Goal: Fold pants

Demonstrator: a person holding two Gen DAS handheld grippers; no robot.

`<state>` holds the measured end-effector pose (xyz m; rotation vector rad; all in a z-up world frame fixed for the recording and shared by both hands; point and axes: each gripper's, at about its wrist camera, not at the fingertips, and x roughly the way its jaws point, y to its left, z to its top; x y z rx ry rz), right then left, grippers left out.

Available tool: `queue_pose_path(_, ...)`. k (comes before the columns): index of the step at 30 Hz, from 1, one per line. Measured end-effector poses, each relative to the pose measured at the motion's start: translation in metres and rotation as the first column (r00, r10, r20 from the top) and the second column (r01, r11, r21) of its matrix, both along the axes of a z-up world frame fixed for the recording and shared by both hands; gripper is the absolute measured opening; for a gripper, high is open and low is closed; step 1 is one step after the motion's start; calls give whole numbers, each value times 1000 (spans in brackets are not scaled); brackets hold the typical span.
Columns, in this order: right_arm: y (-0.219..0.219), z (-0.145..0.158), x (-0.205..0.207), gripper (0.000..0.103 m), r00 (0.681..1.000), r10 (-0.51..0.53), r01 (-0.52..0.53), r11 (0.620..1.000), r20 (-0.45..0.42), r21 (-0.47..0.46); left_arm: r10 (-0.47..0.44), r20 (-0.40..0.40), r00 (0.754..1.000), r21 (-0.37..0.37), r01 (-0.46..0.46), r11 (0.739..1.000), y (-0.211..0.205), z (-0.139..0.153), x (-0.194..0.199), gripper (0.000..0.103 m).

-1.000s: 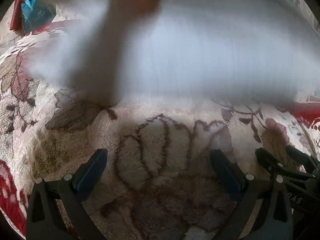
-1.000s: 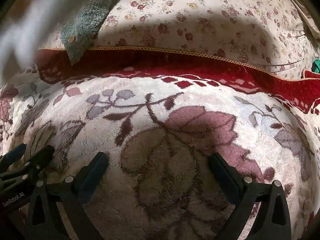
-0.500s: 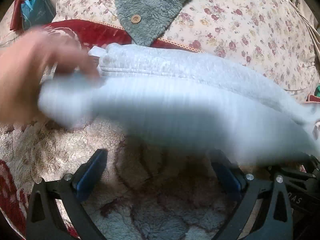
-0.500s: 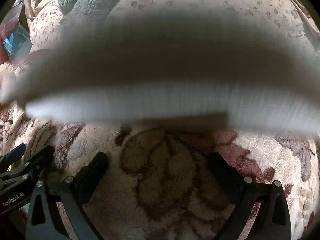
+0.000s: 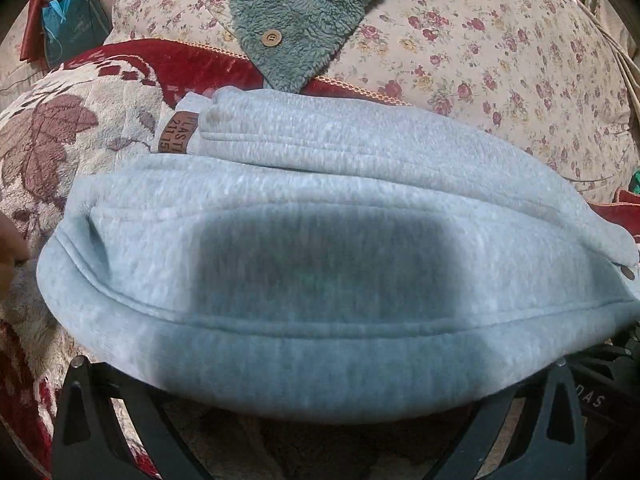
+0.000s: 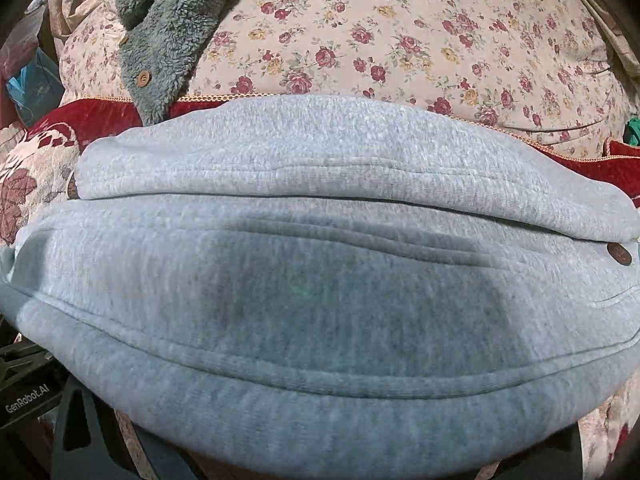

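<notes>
Grey pants (image 5: 320,208) lying across plush floral blanket (image 5: 72,128), folded into a thick bundle w/ layers stacked; wide ribbed band nearest both cams, draped over the front of each gripper. Brown leather-look patch (image 5: 178,134) w/ lettering showing at upper left of bundle in left wrist view. Small brown round button or snap (image 6: 619,254) at right edge of bundle in right wrist view. Dark square shadow across mid fabric in both views.

Left gripper (image 5: 320,432): only the black finger bases visible low left and low right, set far apart, so spread wide; tips hidden under the fabric band, can't tell if touching cloth beyond that. Right gripper (image 6: 320,452): same story, dark finger base low left, fabric covering the rest; bases well apart as far as seen, reads as wide, tips not visible.

Behind pants: red velvet-like strip of blanket w/ gold trim, then large cushion w/ rose print (image 5: 500,60). Teal fleecy garment (image 5: 304,12) w/ wooden buttons hanging over cushion, its lower tip just above the pants' far edge. Blue bag (image 5: 68,28) at far upper left. Bit of a person's hand (image 5: 10,252) at left edge of left wrist view, beside bundle's left end; contact unclear.
</notes>
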<state>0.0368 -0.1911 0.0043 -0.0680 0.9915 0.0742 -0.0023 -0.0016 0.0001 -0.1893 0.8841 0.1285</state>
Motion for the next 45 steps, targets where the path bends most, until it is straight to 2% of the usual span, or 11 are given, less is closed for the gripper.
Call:
queue_pose_path(32,2,1,1,103,1000,-5,5,1000,-5,-5,0,0,1000,4,0,1000,0,0,-1,103)
queue_pose_path(40,5,-3,0,103,1000,-6,6,1000,-8,-16,4,-50,999,36,-2,999,-2,5,-1,103)
queue_pose_path(45,0,4,-4,103,995,69,-68,998,-71,20,19,-46,999,42,-17,999,-7,20,-20,103)
